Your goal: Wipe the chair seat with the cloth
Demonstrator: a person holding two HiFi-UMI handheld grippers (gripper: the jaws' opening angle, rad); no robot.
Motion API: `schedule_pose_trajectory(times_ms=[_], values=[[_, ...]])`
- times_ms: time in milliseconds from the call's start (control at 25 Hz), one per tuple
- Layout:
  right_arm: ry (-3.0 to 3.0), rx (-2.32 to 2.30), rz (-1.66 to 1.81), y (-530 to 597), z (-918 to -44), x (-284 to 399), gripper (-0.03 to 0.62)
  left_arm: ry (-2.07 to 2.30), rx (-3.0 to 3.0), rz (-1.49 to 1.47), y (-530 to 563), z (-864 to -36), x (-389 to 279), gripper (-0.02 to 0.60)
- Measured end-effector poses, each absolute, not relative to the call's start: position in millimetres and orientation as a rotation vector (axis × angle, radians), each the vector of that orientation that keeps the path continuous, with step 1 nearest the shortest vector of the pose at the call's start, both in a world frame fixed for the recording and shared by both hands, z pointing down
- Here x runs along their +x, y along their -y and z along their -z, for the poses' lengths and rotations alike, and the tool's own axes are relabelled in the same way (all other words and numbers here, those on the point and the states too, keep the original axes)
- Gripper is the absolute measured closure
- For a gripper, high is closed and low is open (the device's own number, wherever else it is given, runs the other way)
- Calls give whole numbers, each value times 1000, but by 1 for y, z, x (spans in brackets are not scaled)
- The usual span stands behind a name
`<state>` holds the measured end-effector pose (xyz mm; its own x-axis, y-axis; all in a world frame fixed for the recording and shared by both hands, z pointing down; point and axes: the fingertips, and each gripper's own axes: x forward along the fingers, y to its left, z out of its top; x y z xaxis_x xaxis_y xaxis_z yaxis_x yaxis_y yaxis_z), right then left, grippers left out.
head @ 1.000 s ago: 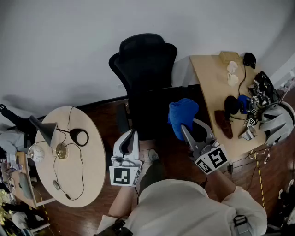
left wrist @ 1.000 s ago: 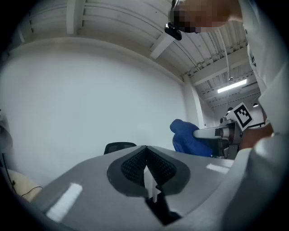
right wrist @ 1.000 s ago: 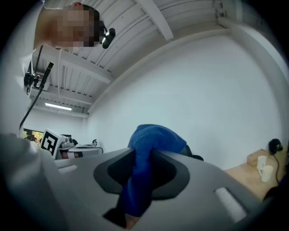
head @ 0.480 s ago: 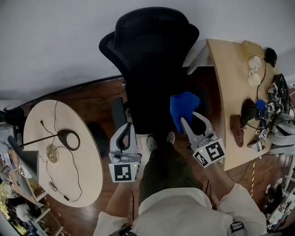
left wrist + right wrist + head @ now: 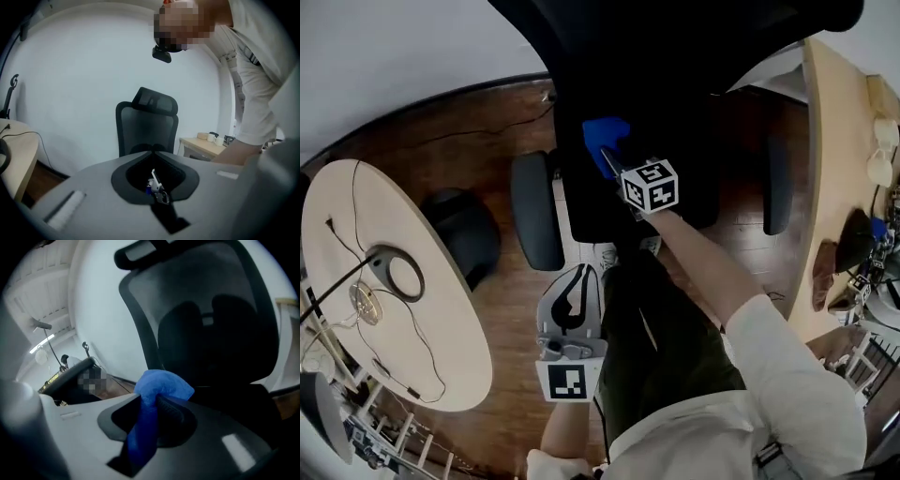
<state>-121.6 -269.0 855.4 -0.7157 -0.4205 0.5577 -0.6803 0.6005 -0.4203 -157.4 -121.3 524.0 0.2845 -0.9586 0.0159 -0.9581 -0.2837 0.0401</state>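
The black office chair fills the top of the head view, its seat (image 5: 698, 141) dark between two armrests. A blue cloth (image 5: 602, 134) rests at the seat's left side, and my right gripper (image 5: 610, 156) is shut on it, arm stretched out over the seat. In the right gripper view the cloth (image 5: 157, 387) bulges out between the jaws of the right gripper (image 5: 149, 403), with the chair back (image 5: 206, 319) behind. My left gripper (image 5: 575, 275) hangs back near the person's legs, shut with nothing held. In the left gripper view its jaws meet at the left gripper (image 5: 153, 152).
A pale round table (image 5: 441, 319) with a cable and lamp base stands at the left. A wooden desk (image 5: 839, 141) with cups and clutter runs along the right. The chair's left armrest (image 5: 534, 211) and right armrest (image 5: 776, 183) flank the seat. A dark object (image 5: 464, 234) sits on the wood floor.
The right gripper has carried the cloth forward and leftward over the seat. The view has tipped over the chair, and the left gripper has stayed back, lower in view.
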Motion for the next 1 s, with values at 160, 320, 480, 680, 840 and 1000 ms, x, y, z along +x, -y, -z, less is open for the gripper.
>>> schedule_pose_trajectory(times_ms=[160, 320, 480, 680, 840, 1000], values=[[2359, 830, -1008, 296, -922, -174, 499, 1870, 2386, -43, 98, -573, -173, 549], [2228, 893, -1173, 320, -964, -189, 499, 1885, 2349, -86, 83, -598, -181, 549], [2167, 969, -1122, 342, -979, -145, 500, 1886, 2341, -74, 85, -595, -180, 549], [2068, 1078, -1012, 378, -987, -34, 502, 1840, 2387, -9, 103, -578, -158, 552], [1933, 1193, -1016, 399, -992, 65, 502, 1793, 2435, 8, 116, -573, -141, 554], [1824, 1272, -1027, 400, -999, 137, 502, 1758, 2461, 13, 124, -574, -127, 555]])
